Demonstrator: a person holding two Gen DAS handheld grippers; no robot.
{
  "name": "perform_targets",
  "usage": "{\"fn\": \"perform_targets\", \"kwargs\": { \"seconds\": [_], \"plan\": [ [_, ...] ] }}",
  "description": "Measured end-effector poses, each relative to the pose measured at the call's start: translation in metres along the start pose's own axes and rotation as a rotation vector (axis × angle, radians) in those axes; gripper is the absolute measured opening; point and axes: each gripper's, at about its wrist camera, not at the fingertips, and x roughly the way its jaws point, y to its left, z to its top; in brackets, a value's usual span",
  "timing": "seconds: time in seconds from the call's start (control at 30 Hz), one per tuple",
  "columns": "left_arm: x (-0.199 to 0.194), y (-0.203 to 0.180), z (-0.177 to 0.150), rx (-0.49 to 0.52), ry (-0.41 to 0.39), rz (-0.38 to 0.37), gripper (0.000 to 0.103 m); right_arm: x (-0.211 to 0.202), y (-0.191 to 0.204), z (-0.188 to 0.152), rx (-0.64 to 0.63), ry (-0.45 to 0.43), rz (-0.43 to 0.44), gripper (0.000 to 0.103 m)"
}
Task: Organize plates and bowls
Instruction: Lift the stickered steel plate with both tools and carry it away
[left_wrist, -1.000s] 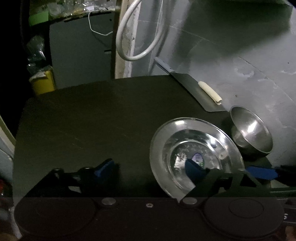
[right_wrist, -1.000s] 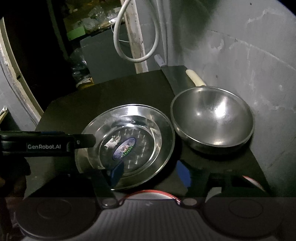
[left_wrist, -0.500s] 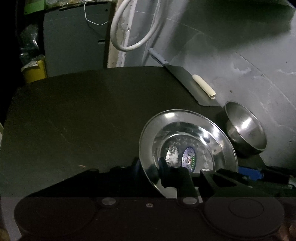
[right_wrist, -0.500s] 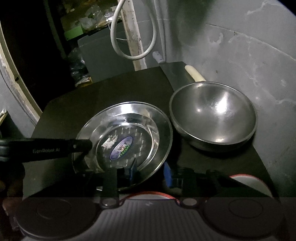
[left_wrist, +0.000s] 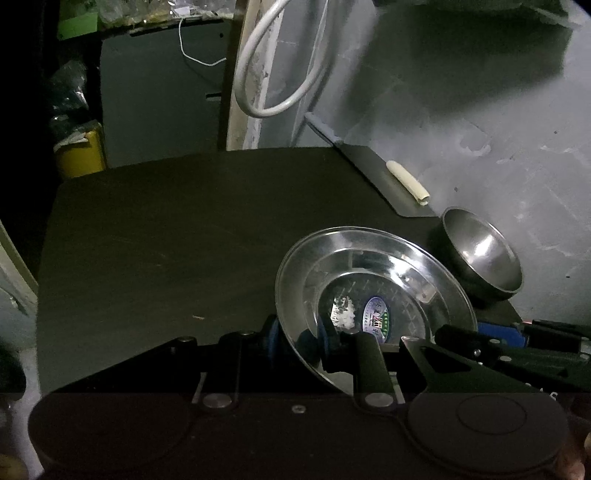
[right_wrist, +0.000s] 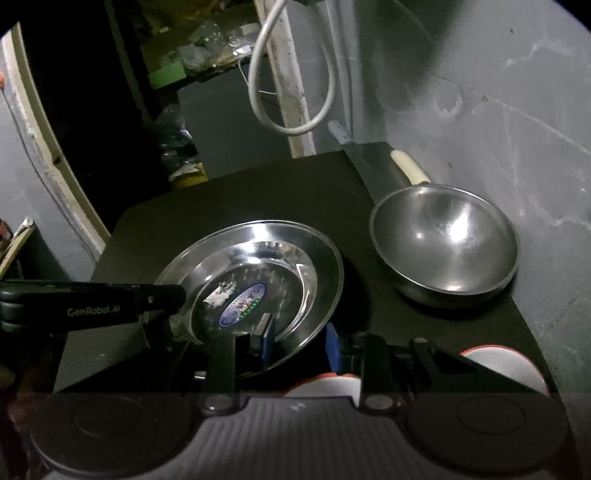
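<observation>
A dark surface (left_wrist: 166, 236) fills most of both views, set against a grey wall (left_wrist: 461, 92) with a looped white hose (left_wrist: 266, 107) hanging at the back; on it lies a steel plate (right_wrist: 258, 254) with an oval sticker at its centre, and just beside it, towards the wall, sits a steel bowl (right_wrist: 447, 243). The left gripper (left_wrist: 295, 338) is clenched on the plate's near rim, one finger on either side of it; the right gripper (right_wrist: 301, 341) clamps the rim at another spot.
</observation>
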Motion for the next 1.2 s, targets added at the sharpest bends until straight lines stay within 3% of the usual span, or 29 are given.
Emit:
{"fn": "perform_targets", "kwargs": {
  "seconds": [0.63,1.2],
  "plan": [
    [-0.076,-0.007,-0.033,0.007,-0.055,0.033,0.024,-0.061,0.025,-0.026,-0.045,-0.052,0.071,0.033],
    [-0.139,-0.001,-0.085,-0.022,-0.043,0.093,0.025,-0.103,0.055,-0.068,-0.083,-0.019,0.163,0.033]
  ]
}}
